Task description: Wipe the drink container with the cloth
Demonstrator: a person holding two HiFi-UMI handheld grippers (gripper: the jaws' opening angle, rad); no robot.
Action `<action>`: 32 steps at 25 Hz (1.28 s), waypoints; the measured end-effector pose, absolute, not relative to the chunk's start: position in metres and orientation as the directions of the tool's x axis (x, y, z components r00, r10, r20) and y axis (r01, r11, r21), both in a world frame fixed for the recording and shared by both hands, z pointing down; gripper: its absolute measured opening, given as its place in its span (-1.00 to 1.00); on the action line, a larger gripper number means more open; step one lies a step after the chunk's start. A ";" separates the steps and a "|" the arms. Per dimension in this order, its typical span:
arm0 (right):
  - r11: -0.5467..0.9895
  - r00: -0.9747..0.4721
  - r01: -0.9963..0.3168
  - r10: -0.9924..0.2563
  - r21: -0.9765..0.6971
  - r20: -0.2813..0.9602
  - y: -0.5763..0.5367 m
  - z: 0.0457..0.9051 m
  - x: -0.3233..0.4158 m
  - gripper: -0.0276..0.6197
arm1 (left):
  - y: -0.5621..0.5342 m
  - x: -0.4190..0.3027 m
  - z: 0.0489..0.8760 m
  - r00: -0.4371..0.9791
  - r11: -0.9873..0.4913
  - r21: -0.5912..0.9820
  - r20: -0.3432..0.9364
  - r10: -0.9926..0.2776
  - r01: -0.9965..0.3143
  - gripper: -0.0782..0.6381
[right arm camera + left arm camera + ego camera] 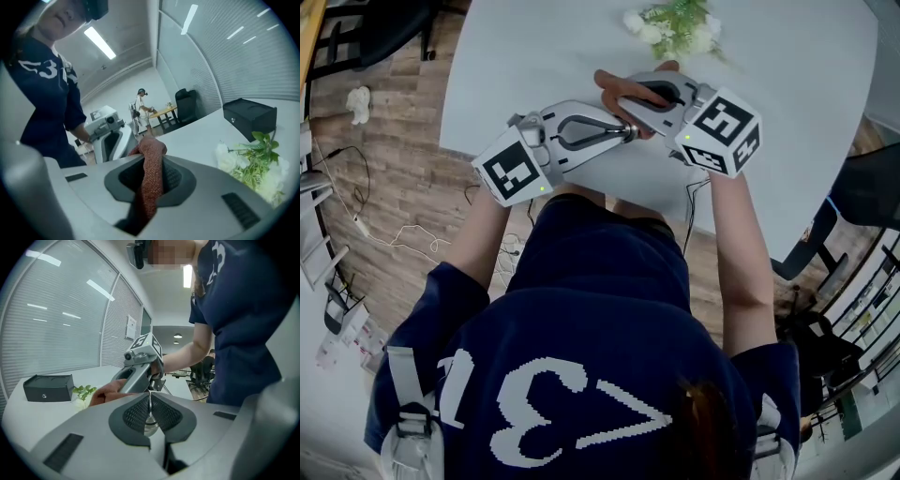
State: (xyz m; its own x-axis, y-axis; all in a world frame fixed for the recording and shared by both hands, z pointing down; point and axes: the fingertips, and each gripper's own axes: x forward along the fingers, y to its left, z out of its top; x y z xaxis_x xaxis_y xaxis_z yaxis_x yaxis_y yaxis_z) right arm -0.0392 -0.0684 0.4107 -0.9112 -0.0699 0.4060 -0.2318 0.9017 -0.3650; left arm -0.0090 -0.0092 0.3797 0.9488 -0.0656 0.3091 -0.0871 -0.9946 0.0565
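Left gripper [630, 131] and right gripper [621, 92] tip to tip above near edge of white round table [534, 56]. Rust knitted cloth [152, 159] between right jaws. Clear drink container [150, 425] between left jaws. White-flower bunch [675, 23] on table beyond grippers, black box [248, 117] beside it.

Rust-red waffle-weave cloth [151, 180]: rough, matt textile. Clear drink container [150, 424]: transparent, glossy; glass or plastic, can't tell. Left gripper [150, 401] and right gripper [152, 161]: smooth matt grey plastic shells. Black pads [135, 414]: mesh-textured. White table [534, 56]: smooth, matt. Brown plank floor [403, 187]: wood-grain.

White table [534, 56] with flowers [675, 26] and black box [248, 117]
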 end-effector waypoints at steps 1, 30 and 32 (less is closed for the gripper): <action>0.912 -0.900 -0.225 -0.060 -0.342 0.433 -0.068 0.416 -0.039 -0.74 | -0.008 -0.009 0.380 0.949 -0.995 0.057 0.310 -0.062 -0.084 -0.71; 0.934 -0.714 -0.135 0.140 -0.331 0.686 -0.082 0.500 -0.020 -0.75 | 0.016 -0.009 0.388 0.935 -0.997 0.071 0.354 0.013 -0.013 -0.71; 0.920 -0.685 -0.188 0.128 -0.344 0.717 -0.088 0.518 -0.009 -0.74 | 0.018 -0.010 0.389 0.933 -0.998 0.068 0.359 0.012 -0.013 -0.71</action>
State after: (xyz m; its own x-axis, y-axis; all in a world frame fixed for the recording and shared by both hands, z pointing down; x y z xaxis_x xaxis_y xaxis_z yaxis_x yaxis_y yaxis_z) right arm -0.0088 -0.0885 0.5177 -0.6855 0.1285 0.7167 -0.1876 0.9199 -0.3444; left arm -0.0099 0.0178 0.3888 0.9332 0.0124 0.3592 -0.0128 -0.9976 0.0679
